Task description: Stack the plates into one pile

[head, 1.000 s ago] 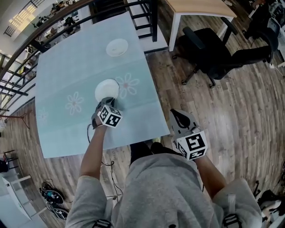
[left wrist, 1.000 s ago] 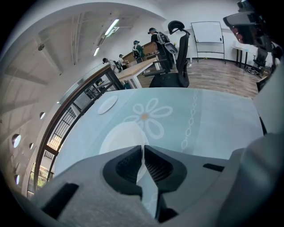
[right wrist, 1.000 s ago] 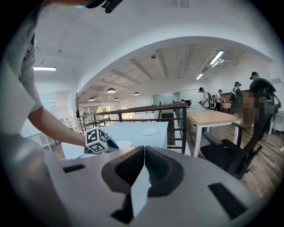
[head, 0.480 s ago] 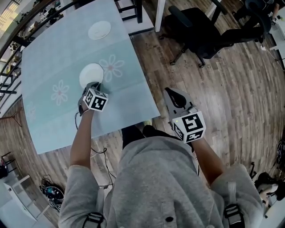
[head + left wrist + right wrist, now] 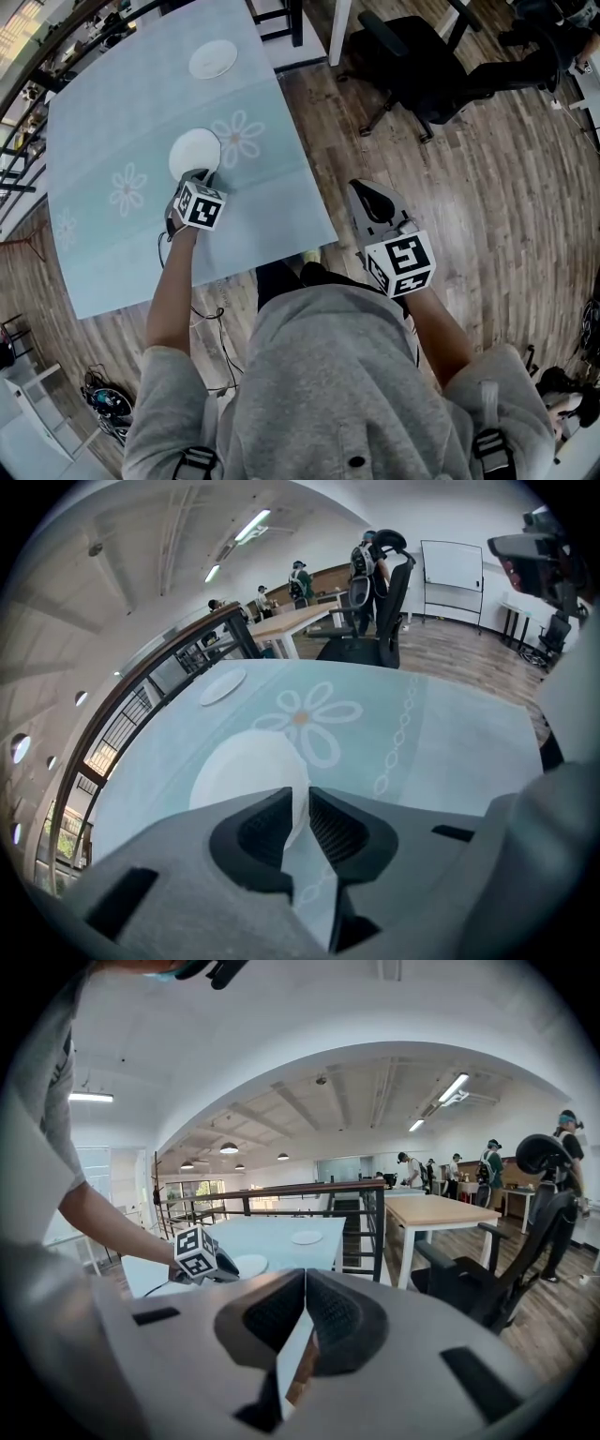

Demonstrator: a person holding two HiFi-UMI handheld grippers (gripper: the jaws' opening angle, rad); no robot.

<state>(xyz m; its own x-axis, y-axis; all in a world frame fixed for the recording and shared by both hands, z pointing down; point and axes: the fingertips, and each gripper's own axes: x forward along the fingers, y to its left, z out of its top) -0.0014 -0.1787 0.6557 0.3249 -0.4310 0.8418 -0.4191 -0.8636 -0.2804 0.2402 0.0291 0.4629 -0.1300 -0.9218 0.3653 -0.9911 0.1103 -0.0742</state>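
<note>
The left gripper [image 5: 307,797] has just been easing its jaws apart. They stand slightly open around the rim of the near plate [image 5: 246,766], not clamped, so I judge the lift not yet secured. The second plate [image 5: 213,59] lies well beyond it on the flowered tablecloth [image 5: 103,131]. The right gripper [image 5: 304,1283], jaws together and empty, hangs clear of that cloth over wood floor [image 5: 487,206], an office chair [image 5: 422,66] beyond.

Smooth white plate [image 5: 192,150], wood-plank floor [image 5: 487,187]

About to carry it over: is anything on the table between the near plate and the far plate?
Nothing visible. Only bare tablecloth lies between the near plate and the far plate.
</note>
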